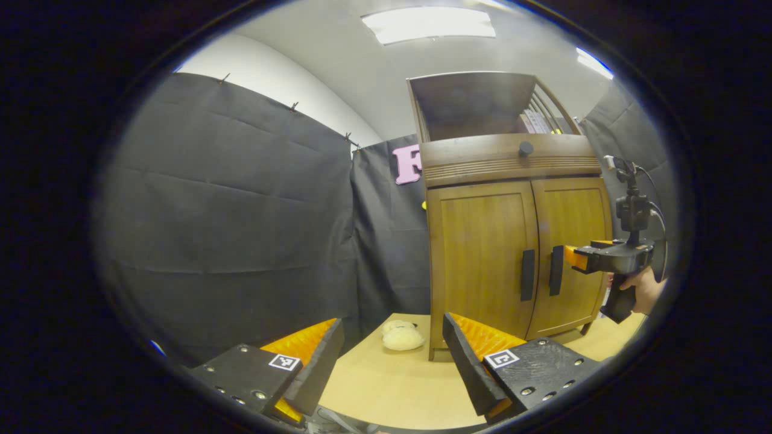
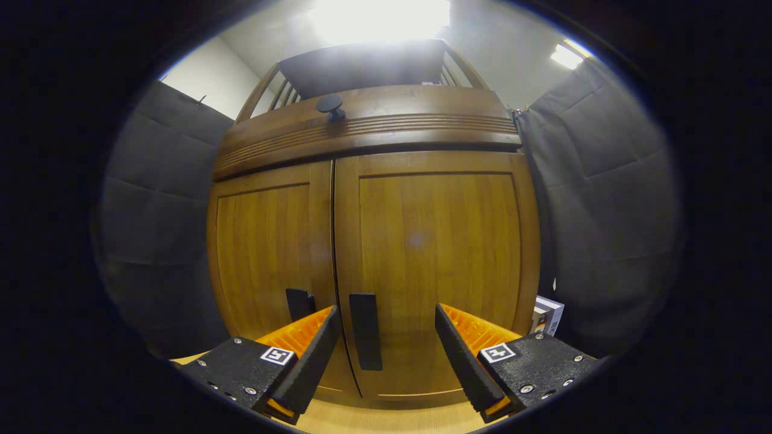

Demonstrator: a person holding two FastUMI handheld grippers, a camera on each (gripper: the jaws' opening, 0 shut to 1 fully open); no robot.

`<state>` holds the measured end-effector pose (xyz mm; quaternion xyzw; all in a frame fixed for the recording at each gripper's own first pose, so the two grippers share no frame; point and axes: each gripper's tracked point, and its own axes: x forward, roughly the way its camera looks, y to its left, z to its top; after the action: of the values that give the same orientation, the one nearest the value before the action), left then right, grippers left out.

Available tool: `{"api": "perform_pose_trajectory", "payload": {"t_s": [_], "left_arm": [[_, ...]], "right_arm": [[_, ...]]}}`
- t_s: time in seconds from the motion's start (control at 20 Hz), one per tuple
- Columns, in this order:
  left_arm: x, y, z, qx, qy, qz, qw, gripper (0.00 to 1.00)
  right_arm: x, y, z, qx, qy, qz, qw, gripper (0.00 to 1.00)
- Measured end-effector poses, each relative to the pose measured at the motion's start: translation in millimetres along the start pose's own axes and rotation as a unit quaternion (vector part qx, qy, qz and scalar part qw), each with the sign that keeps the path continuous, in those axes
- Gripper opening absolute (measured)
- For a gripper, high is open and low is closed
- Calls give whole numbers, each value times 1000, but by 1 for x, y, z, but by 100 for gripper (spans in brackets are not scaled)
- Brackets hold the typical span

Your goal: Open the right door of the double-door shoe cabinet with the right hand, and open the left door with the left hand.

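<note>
The wooden shoe cabinet (image 1: 506,163) stands on the table with both doors closed. In the left gripper view, my left gripper (image 1: 392,337) is open and well back from the left door (image 1: 482,259) and its dark handle (image 1: 528,275). My right gripper (image 1: 570,256), held by a hand (image 1: 645,289), reaches close to the right door's handle (image 1: 555,270). In the right gripper view, my right gripper (image 2: 387,313) is open. The right door's handle (image 2: 365,330) appears between its fingers, nearer the left one. The left door's handle (image 2: 298,304) sits just beyond that finger.
Two cream-coloured soft objects (image 1: 403,337) lie on the light wooden table (image 1: 386,386) left of the cabinet's foot. A small box (image 2: 547,316) stands beside the cabinet's right side. A round knob (image 2: 330,104) sits on the drawer front above the doors.
</note>
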<state>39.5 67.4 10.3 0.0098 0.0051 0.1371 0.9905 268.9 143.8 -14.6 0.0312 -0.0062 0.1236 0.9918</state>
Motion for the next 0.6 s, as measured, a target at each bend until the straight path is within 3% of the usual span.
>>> {"api": "perform_pose_trajectory", "payload": {"t_s": [0.3, 0.6], "left_arm": [[2, 4, -2, 7, 8, 26, 1000, 94], [2, 7, -3, 10, 13, 41, 999, 94]], "right_arm": [[30, 10, -24, 2, 35, 5, 999, 94], [55, 18, -38, 17, 52, 8, 998, 82]]}}
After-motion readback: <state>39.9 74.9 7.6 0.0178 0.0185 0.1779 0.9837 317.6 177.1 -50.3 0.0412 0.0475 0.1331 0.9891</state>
